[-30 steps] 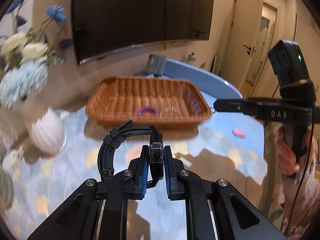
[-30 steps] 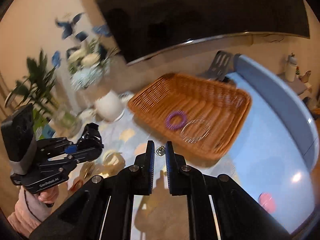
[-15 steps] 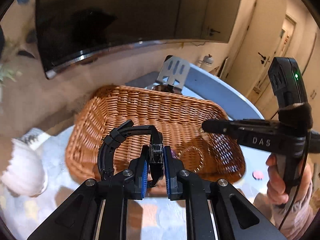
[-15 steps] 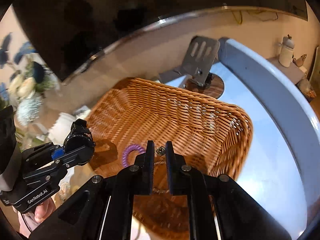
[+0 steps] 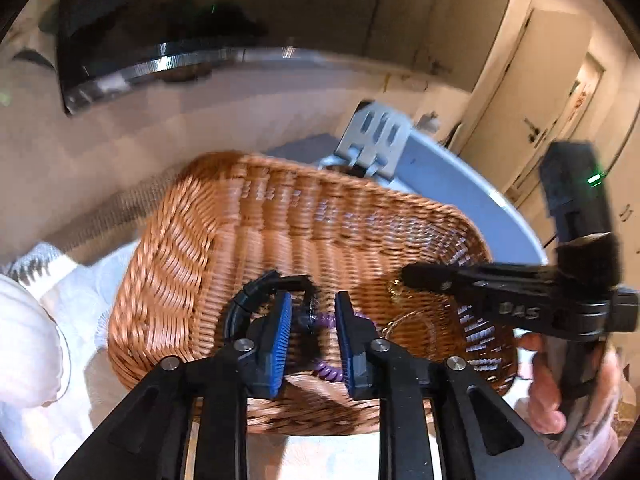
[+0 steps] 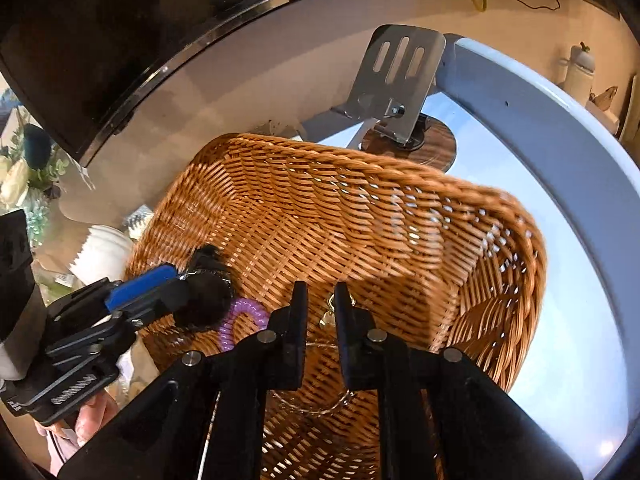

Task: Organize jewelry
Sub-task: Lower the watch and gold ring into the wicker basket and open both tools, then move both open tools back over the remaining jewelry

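Both grippers hang over a brown wicker basket (image 5: pixel 280 216) (image 6: pixel 360 216). My left gripper (image 5: pixel 309 312) is open; the black wristwatch (image 5: pixel 260 292) sits loose between and left of its blue pads, over the basket floor. It shows as a dark round face in the right wrist view (image 6: pixel 208 292). A purple coil hair tie (image 5: pixel 328 324) (image 6: pixel 240 320) and a thin clear bracelet (image 6: pixel 312 404) lie in the basket. My right gripper (image 6: pixel 320 300) stands slightly open, with a small metal earring (image 6: pixel 330 312) between its fingers, apparently loose.
A white ribbed vase (image 5: pixel 24 344) (image 6: pixel 100 252) stands left of the basket. A metal phone stand (image 5: pixel 374 140) (image 6: pixel 400 80) and a blue table rim (image 6: pixel 560 128) lie behind it. A dark screen (image 6: pixel 120 40) hangs above.
Both grippers moved forward and down into the basket. The left gripper's jaws opened and let go of the watch. The right gripper's jaws widened around the earring.
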Motion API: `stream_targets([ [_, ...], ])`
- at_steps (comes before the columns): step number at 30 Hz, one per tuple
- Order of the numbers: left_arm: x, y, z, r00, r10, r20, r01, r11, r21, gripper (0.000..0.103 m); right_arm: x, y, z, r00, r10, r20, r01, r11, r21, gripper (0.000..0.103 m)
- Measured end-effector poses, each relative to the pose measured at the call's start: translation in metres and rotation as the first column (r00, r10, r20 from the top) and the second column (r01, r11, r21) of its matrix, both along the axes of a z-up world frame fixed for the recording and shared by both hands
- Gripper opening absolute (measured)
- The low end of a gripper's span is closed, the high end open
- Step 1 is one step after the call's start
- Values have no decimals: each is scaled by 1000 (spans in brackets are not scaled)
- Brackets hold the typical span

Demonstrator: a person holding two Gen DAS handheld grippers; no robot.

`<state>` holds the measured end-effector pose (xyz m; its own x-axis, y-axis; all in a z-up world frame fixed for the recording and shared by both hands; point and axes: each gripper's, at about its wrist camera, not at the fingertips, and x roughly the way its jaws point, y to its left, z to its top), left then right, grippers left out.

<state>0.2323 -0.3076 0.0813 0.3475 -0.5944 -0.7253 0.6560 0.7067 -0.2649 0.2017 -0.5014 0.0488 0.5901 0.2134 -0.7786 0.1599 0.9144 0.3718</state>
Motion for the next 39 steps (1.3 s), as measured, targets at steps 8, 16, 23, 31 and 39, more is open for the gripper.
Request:
stream_targets([
  [8,-43,39,48,997,-2,71,7,998,-70,45,-37,17,31,998,5,63,-3,1000,-25,25],
  [16,-118,113,99,988,36,153,-18,993,-117,52,-98,71,73,980,89,178,-81,995,-51,39],
  [23,-185,196,122,968,140,208,-105,979,-173,65,-145,133,72,959,184,216,-162,980,-117,48],
  [31,-238,277,92,946,244,214,-214,965,-153,65,-163,178,11,950,241,199,-211,964,-162,48],
  [39,-251,317,16,954,289,77,-278,953,-122,65,-162,197,-28,946,277,170,-255,957,-139,48],
])
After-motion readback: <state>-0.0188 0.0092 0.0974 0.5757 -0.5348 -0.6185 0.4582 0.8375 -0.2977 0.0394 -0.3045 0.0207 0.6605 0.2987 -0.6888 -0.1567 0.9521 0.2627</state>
